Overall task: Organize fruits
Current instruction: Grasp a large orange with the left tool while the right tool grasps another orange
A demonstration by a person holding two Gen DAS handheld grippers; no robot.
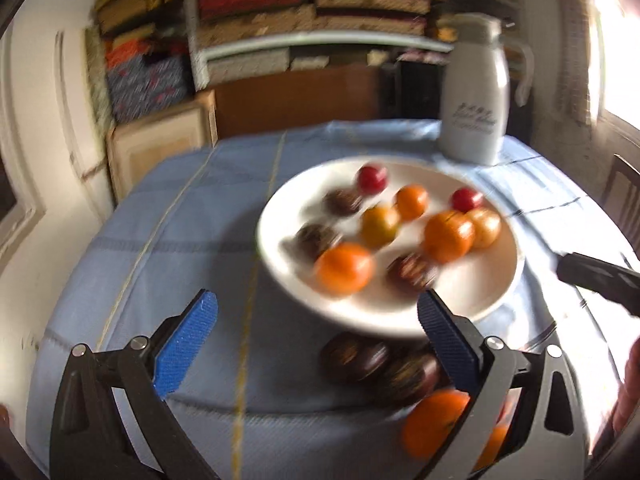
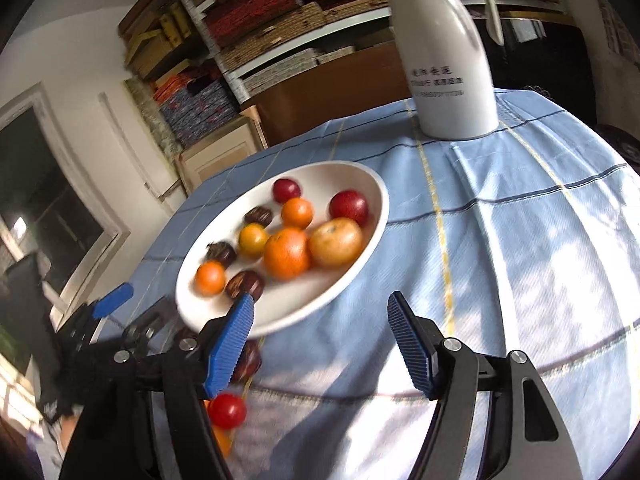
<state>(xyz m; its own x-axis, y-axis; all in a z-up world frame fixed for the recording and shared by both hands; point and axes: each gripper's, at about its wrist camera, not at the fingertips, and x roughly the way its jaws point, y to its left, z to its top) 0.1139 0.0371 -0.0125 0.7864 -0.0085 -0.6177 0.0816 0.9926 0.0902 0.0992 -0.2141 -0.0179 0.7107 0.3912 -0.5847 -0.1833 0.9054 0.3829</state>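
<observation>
Holding the left tongs [image 1: 316, 300] wide apart above the near rim of the white plate [image 1: 496, 296], gripping nothing. Holding the right tongs [image 2: 320, 302] apart as well, also empty, above the blue tablecloth [image 2: 500, 240] just beside the plate.

Finding most fruits lying on the plate: oranges, small red ones and dark brown ones. Finding the loose ones on the tabletop just in front of the near rim: two dark fruits [image 1: 356, 356], an orange [image 1: 436, 424] partly hidden behind one finger of the left tongs, and a small red fruit [image 2: 227, 410]. Probably gathering these loose ones onto the plate, though the blur is making this hard to judge.

Doing it well: coming down straight over one loose fruit, taking it at its widest part between the ribbed blue pads, and closing gently, avoiding any bruising or a sideways push.

Minding the edges: the dark fruits are lying very near the plate rim, and the orange is sitting close to where the cloth is falling away, so risking a roll there. Having open room on the bare cloth at both sides of the plate, with the white jug [image 2: 444, 60] standing well apart at the far side.
</observation>
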